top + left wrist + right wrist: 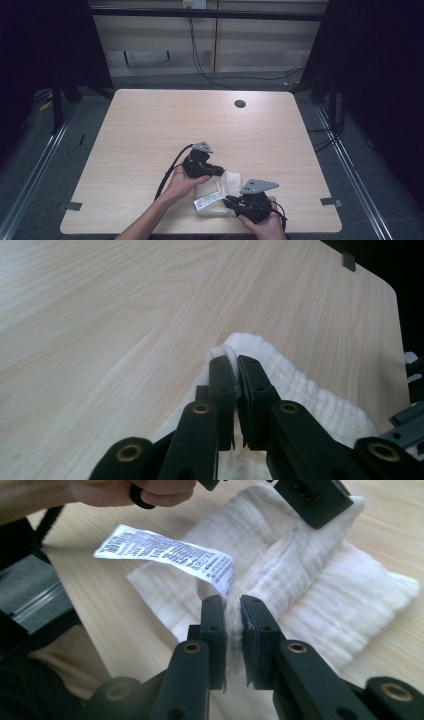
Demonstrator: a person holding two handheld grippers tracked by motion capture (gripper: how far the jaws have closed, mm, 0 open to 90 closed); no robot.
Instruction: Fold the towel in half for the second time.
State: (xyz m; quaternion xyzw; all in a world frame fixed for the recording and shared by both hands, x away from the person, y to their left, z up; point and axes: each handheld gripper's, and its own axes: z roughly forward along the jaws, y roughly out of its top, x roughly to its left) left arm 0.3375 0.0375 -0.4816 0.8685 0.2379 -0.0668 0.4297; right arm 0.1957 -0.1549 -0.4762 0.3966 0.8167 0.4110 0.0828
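Note:
A white ribbed cloth [226, 184] lies folded on the wooden table [175, 120], near its front edge. A printed white label [207, 201] sticks out of its left side. My left gripper [220, 171] comes in from the left at the cloth's far edge. In the left gripper view its jaws [236, 365] stand almost together, pinching the cloth's [300, 390] rim. My right gripper [227, 201] is at the near edge. Its jaws [232, 605] hold a raised fold of the cloth [325, 595] just under the label [170, 552]. The left gripper [310, 497] shows beyond.
A dark round cable hole [240, 103] sits in the table's far right part. Grey tape marks [73, 205] [331, 202] lie at both front corners. Cables [200, 60] run over the floor behind the table. Dark curtains flank both sides.

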